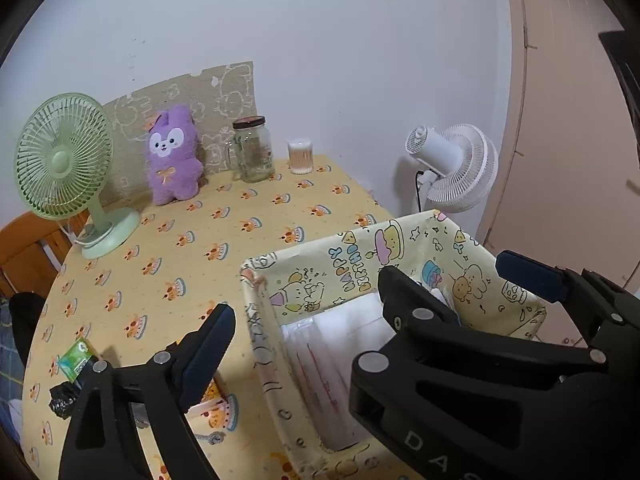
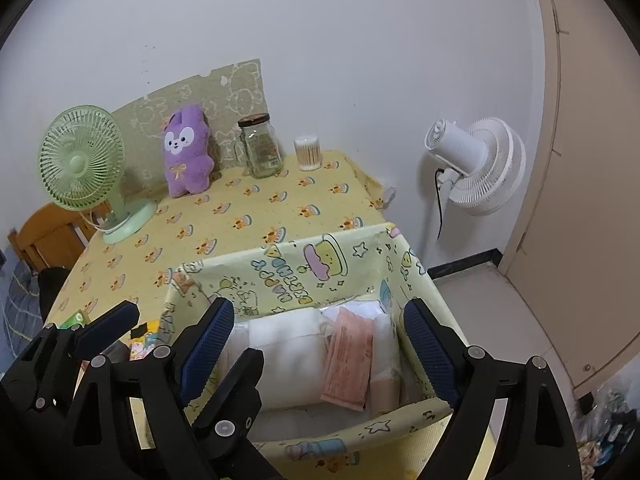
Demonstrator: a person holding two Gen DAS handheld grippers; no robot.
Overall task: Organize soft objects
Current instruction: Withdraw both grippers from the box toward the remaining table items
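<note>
step: packs sit filed upright in fabric box [image 2: 320,268] – likely just released | left gripper [image 1: 300,320] jaws spread, empty | right gripper [image 2: 320,344] jaws spread over pink pack [image 2: 348,364]

The storage box [image 1: 360,264] wall reads "HAPPY BIRTHDAY" upside down.

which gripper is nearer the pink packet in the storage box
Right. The right gripper hangs open over the box, its fingers straddling the pink packet. The left gripper sits open at the box's left wall.
</note>
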